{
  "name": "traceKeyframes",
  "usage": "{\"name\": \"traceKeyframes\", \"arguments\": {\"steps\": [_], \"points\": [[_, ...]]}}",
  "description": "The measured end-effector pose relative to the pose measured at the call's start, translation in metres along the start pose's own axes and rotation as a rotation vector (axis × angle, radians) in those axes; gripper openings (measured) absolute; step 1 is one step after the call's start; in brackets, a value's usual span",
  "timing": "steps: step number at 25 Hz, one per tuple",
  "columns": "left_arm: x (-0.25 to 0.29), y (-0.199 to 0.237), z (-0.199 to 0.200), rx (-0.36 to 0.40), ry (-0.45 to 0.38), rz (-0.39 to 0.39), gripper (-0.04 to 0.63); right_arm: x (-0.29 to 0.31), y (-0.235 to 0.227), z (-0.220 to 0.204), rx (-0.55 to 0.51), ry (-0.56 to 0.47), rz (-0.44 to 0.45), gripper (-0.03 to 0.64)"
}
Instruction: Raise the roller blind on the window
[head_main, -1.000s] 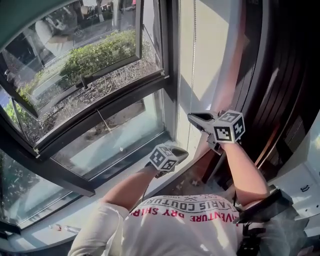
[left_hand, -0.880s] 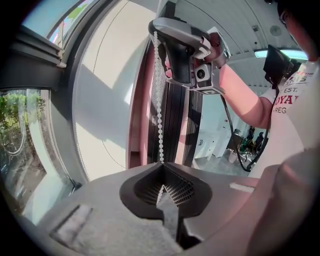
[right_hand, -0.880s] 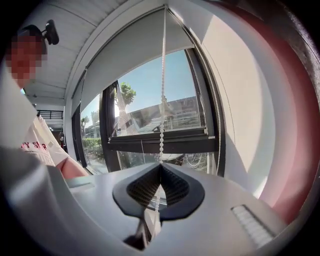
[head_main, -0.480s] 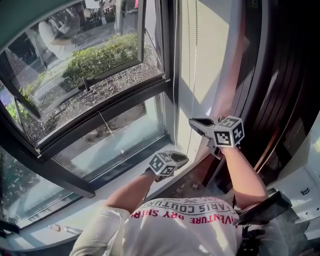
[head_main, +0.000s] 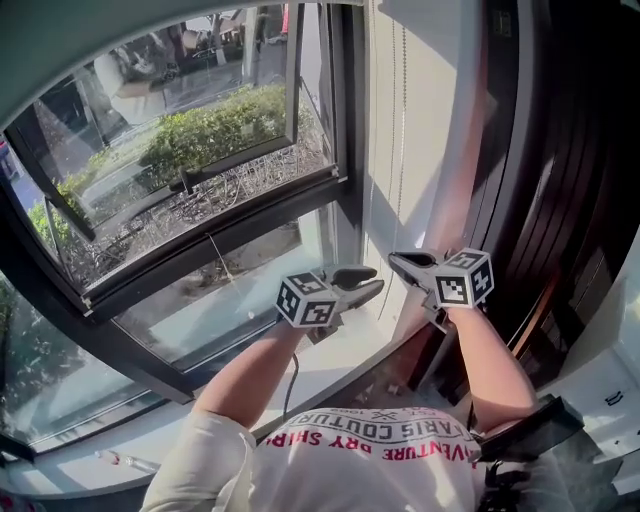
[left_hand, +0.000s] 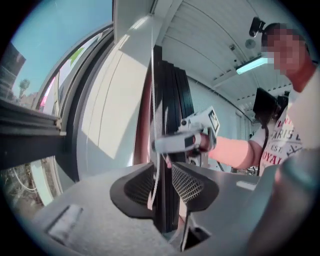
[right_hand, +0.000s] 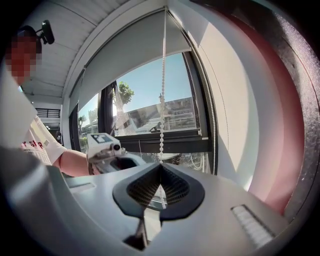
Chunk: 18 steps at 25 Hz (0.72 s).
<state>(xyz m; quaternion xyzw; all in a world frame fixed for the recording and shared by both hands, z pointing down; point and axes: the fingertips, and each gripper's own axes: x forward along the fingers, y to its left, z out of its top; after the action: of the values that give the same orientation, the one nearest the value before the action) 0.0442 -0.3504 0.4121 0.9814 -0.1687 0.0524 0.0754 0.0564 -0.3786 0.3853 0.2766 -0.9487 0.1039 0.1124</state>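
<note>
Head view: hedge (head_main: 215, 125) behind window frame (head_main: 225, 228)

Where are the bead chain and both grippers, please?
bead chain (right_hand: 162, 100), right gripper view, mid-strand.
left gripper (head_main: 376, 279), head view, between open fingertips.
right gripper (right_hand: 160, 166), right gripper view, where shut tips meet.

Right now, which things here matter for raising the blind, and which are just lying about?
For the job: roller blind; bead chain; right gripper, shut on the chain; left gripper, its jaws have just been opening, chain between them.
Just around: bushes outside; ceiling lamp.
</note>
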Motion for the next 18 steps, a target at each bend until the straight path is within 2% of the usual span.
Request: {"name": "traceKeyframes", "arguments": {"steps": [3, 10, 13, 17, 18], "points": [[-0.005, 0.0, 0.057, 0.022, -0.063, -0.011, 0.12, -0.001, 0.004, -0.001, 0.005, -0.008, 0.013, 0.006], [0.005, -0.001, 0.16, 0.127, -0.124, 0.017, 0.12, -0.008, 0.01, 0.002, 0.009, -0.024, 0.039, 0.006], [0.012, -0.002, 0.188, 0.144, -0.147, 0.025, 0.12, -0.011, 0.013, 0.002, 0.005, -0.021, 0.045, 0.006], [0.021, -0.001, 0.206, 0.149, -0.14, 0.027, 0.115, -0.015, 0.017, 0.002, -0.007, -0.016, 0.046, 0.006], [0.022, 0.0, 0.208, 0.148, -0.14, 0.029, 0.076, -0.016, 0.017, 0.002, -0.008, -0.016, 0.045, 0.006]]}}
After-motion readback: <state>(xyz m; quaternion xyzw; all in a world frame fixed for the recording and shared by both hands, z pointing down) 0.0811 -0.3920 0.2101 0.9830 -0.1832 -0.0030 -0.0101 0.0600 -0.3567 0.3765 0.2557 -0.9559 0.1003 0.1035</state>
